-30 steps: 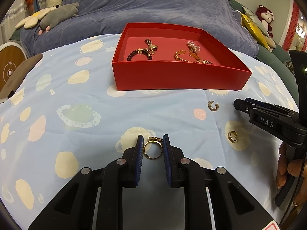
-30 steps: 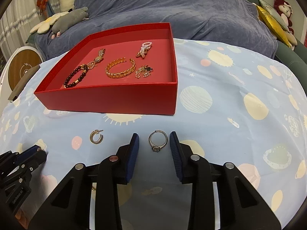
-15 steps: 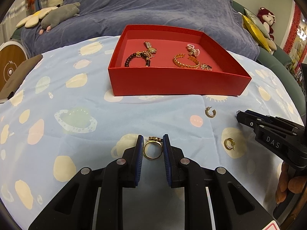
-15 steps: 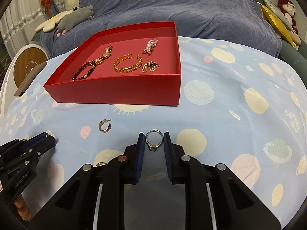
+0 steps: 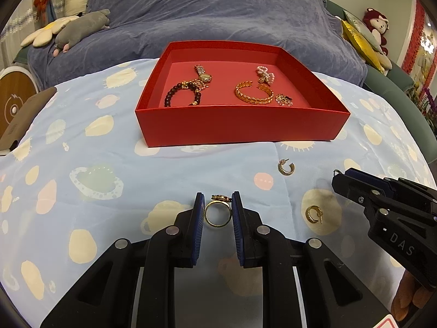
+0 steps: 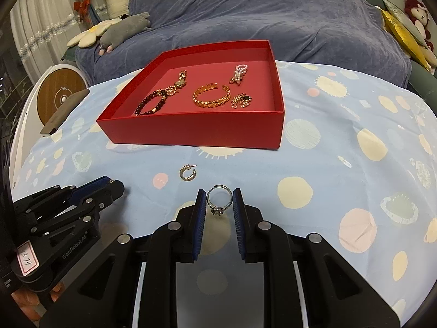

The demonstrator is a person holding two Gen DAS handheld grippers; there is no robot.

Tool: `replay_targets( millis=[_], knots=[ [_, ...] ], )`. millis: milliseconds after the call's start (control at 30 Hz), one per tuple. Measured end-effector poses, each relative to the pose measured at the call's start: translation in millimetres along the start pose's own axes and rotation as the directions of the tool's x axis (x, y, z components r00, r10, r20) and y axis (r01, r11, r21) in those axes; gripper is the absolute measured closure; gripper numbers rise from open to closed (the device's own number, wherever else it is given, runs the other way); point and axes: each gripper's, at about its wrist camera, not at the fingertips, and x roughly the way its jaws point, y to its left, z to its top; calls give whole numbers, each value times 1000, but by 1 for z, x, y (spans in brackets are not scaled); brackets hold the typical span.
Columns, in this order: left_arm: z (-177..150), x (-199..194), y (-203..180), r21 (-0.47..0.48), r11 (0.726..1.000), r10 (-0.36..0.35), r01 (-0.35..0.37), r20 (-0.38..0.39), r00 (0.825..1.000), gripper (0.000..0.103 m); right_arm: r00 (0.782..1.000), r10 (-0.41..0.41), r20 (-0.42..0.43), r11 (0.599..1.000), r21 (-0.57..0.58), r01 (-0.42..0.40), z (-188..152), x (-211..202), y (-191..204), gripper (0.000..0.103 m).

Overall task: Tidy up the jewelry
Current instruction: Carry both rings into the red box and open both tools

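With each gripper clenched on a ring — left gripper [image 5: 218, 210] on the gold ring [image 5: 217, 214], right gripper [image 6: 219, 201] on the silver ring [image 6: 219, 201] — I'd carry both level toward the red box [image 5: 240, 125] at twelve o'clock, never easing the squeeze.

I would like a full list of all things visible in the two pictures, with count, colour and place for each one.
Box: 1, red, on the cloth, open.
Watch: 1, gold, in the box, far left.
Bead bracelet: 1, dark, in the box, left.
Cuff: 1, gold, in the box, right.
Pearl piece: 1, pink-white, in the box, far right.
Small chain piece: 1, gold and dark, beside the cuff.
Earrings: 2, gold, on the cloth before the box; second.
Cloth: 1, light blue, spotted.
Blanket: 1, blue-grey, behind.
Plush toys: several, at the back.
Left tongs: shut on a gold ring.
Right tongs: shut on a silver ring.
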Motion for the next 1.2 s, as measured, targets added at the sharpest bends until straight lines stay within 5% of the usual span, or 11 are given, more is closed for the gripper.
replay_targets(
  millis=[733,1200],
  knots=[
    [49,-45,37,-82,996,58,-47,144,988,86,995,17,98,1000,18,-19,39,-25,4,84],
    [107,-12,17,-43,999,30,-23,155,987,86,990,-2,144,1000,6,1,90,-6,-6,84]
  ],
)
